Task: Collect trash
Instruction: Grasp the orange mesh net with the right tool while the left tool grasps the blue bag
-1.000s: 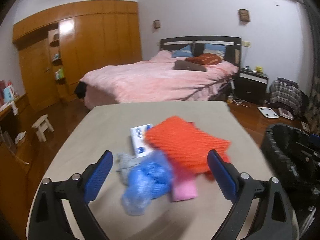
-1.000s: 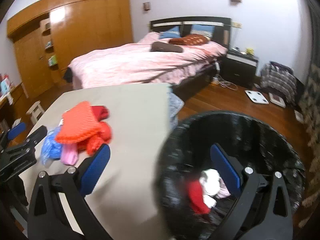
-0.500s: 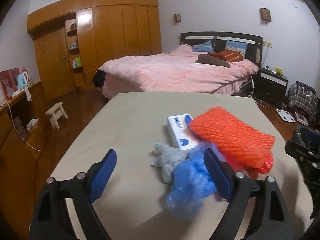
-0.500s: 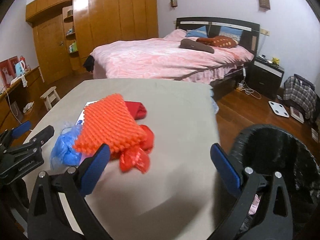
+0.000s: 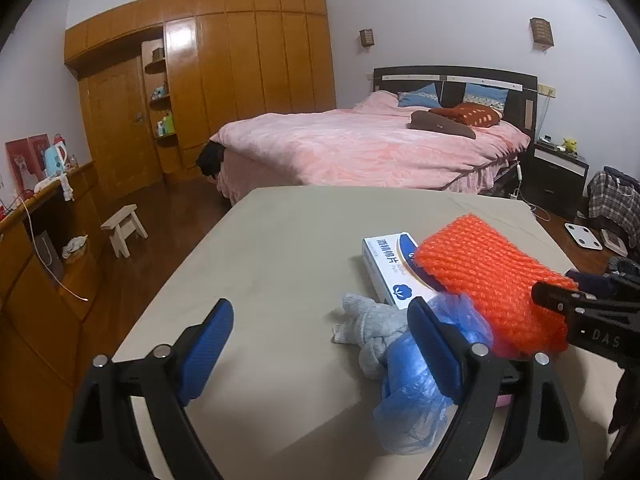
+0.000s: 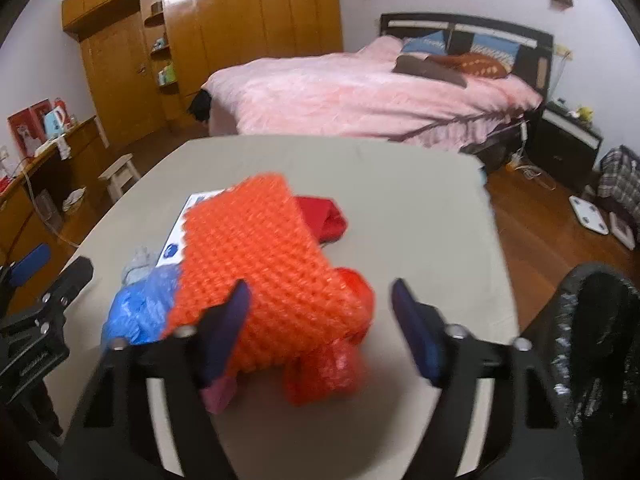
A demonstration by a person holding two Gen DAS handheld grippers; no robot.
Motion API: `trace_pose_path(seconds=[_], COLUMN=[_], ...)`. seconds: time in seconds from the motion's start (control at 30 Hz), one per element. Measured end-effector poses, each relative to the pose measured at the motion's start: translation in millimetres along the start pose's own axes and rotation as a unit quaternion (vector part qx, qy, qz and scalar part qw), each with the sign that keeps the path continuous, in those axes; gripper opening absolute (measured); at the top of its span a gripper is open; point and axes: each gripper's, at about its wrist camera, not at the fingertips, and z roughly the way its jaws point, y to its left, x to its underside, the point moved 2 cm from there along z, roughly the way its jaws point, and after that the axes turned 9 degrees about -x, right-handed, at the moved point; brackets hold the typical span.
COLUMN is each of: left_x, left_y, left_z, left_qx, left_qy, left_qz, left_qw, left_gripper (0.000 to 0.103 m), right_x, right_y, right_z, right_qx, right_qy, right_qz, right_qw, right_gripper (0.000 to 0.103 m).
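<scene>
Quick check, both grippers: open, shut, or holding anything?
Left gripper: open, nothing held; the blue plastic bag lies beside its right finger.
Right gripper: jaws closing around the orange foam net, pads not yet pressing on it.

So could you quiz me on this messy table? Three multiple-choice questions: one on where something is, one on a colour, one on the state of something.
1. Where does the white box lie?
A. partly under the orange foam net
B. inside the bin
C. on the bed

2. What colour is the crumpled plastic bag beside the grey cloth?
A. green
B. blue
C. yellow

3. How does the left hand-held gripper stand?
A. shut on the grey cloth
B. shut on the white box
C. open, gripping nothing

Answers:
1 A: the net's edge covers one end of the box.
2 B: the bag is plainly blue in both views.
3 C: bare table shows between its wide-apart pads.
</scene>
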Motion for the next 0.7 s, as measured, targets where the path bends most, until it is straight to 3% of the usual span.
trace_pose_path(seconds=[0.13, 0.23, 0.57, 0.7], left_x=[1.0, 1.6, 6.1, 12.2], left_y=[1.2, 0.3, -11.6, -26.6], left_z=[1.0, -1.8, -16.0, -19.7], left_qx=[0.001, 0.003, 0.027, 0.051], left_qy=[0.002, 0.000, -0.002, 0.006], left_qz=[-0.003, -0.001, 0.010, 0.023], left_qw=[1.0000, 1.0000, 0.9996, 0.9984], left_gripper=[0.087, 0.087, 0.087, 0.079], right_x=[4.8, 9.2, 28.0, 36.6], right_y=[4.1, 8.1, 5.0, -0.8], right_z=[0.8, -4.7, -42.3, -57.5], right_qx=[-0.024, -0.038, -0.044, -0.031], right_qy=[0.017, 0.014, -0.010, -0.018], right_qz=[-0.002, -0.004, 0.011, 0.016], right_qw=[1.000, 0.999, 0.999, 0.999], right_gripper=[0.025, 0.014, 0.013, 0.013])
